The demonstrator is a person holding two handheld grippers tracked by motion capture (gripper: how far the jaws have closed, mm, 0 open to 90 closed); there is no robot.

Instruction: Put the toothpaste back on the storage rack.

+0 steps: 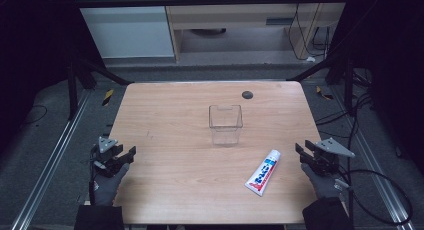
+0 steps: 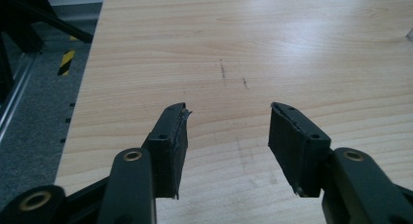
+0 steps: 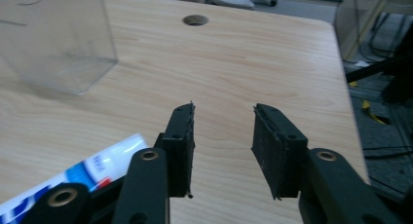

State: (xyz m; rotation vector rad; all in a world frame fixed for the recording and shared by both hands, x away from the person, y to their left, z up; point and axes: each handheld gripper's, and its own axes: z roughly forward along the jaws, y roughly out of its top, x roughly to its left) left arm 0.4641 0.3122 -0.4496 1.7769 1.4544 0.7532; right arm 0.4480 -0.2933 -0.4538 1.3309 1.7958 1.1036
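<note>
A white, blue and red toothpaste tube (image 1: 263,172) lies flat at the front right of the wooden table (image 1: 170,120). A clear plastic box (image 1: 225,124) stands upright near the table's middle. My right gripper (image 1: 302,152) hovers at the right edge, just right of the tube, open with nothing between its jaws. In the right gripper view the tube (image 3: 102,168) lies to the lower left of the right gripper (image 3: 223,109), and the box (image 3: 58,44) stands at the upper left. My left gripper (image 1: 125,154) is at the front left edge, open and empty; the left gripper (image 2: 229,109) looks over bare wood.
A round dark cable hole (image 1: 247,94) sits near the far right of the table. Metal rails (image 1: 55,155) and black cables (image 1: 385,190) run along the floor on both sides. A pale cabinet (image 1: 240,10) stands beyond the far edge.
</note>
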